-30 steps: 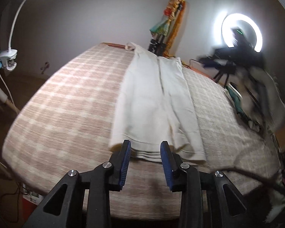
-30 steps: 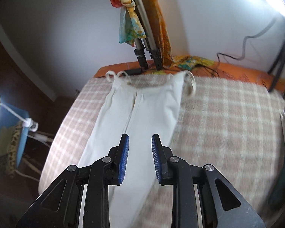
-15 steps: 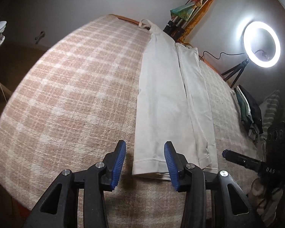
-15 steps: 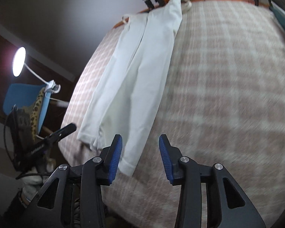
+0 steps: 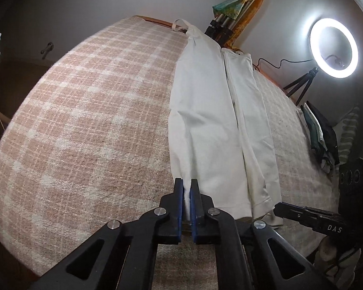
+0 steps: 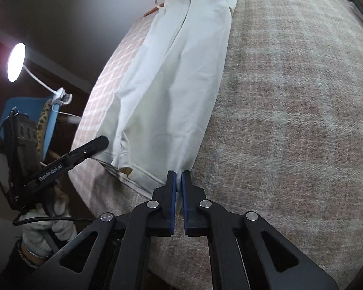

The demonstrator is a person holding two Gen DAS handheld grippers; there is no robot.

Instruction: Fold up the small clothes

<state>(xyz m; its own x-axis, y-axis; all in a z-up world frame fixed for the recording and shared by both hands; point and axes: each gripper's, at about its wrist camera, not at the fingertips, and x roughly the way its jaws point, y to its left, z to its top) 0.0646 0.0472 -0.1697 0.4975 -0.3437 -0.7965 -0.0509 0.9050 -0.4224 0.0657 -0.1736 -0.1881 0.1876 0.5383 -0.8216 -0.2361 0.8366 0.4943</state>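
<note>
Both near corners of the white garment (image 5: 205, 130) are pinched: the left gripper (image 5: 186, 188) has its blue pads closed on the left hem corner, and the right gripper (image 6: 178, 181) is clamped on the right hem corner. Between them the stitched hem lies at the near edge of the pink checked blanket (image 5: 89, 111). The cloth is cream-white, folded lengthwise with a long central crease, lightly wrinkled, stretching away to thin shoulder straps (image 6: 161, 1) at the far edge.
</note>
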